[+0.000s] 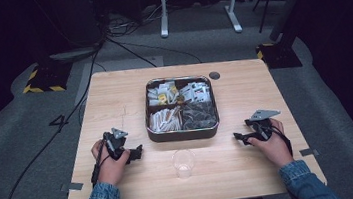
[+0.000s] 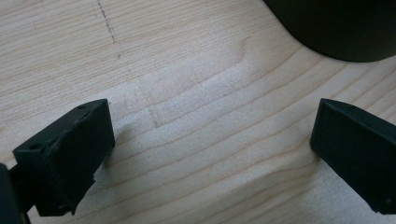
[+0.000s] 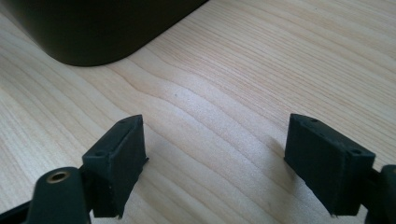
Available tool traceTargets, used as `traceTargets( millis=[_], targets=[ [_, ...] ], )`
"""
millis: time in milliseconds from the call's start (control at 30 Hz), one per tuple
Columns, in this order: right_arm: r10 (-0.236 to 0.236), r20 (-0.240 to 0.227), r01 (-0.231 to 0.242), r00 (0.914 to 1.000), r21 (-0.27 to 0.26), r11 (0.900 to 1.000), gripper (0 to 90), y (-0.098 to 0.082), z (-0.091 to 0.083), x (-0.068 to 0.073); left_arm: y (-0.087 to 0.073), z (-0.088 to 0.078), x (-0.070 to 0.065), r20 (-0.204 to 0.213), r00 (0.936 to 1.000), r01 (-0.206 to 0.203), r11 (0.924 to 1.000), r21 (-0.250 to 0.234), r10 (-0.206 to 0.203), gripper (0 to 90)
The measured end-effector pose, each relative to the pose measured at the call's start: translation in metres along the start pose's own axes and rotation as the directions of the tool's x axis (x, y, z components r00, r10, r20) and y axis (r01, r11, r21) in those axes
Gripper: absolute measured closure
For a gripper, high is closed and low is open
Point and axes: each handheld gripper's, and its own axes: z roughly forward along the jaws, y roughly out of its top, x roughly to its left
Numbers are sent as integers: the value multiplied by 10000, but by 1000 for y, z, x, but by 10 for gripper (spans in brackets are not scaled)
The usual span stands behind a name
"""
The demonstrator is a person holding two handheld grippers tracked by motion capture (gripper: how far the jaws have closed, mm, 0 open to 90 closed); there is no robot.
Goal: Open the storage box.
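A dark square tin (image 1: 184, 133) with four compartments of tea bags and packets stands in the middle of the wooden table (image 1: 114, 96). In front of it stands a small clear plastic cup (image 1: 184, 163), upright. My left gripper (image 1: 138, 152) rests on the table left of the tin, open, with bare wood between its jaws (image 2: 210, 154). My right gripper (image 1: 238, 136) rests to the right of the tin, also open with nothing between its fingers (image 3: 215, 163). A dark rounded corner of the tin (image 2: 336, 28) lies ahead of the left gripper, and another corner of the tin (image 3: 93, 28) ahead of the right one.
A round dark grommet (image 1: 214, 75) sits at the table's back edge. Cables (image 1: 44, 145) trail over the grey floor to the left. A white desk frame (image 1: 198, 1) stands behind the table. Yellow-black taped bases (image 1: 41, 82) flank the far corners.
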Motion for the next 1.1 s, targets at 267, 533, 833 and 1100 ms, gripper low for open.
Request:
traceTargets(
  millis=[267,533,833,1100],
  targets=[
    [33,-5,-33,10000,-11,10000,207,-1,-1,0,0,0,0,15,10000,-15,10000,3,15,1],
    [417,-215,-415,9989,90,9991,231,1,-5,2,0,0,0,25,10000,-38,10000,13,38,1],
    [457,-288,-463,9985,-213,9987,253,14,-18,7,0,0,1,37,10000,-67,10000,16,67,1],
    [457,-661,-511,9968,-835,9952,271,46,-27,19,0,0,1,-41,10000,59,10000,-12,-59,1]
  ],
)
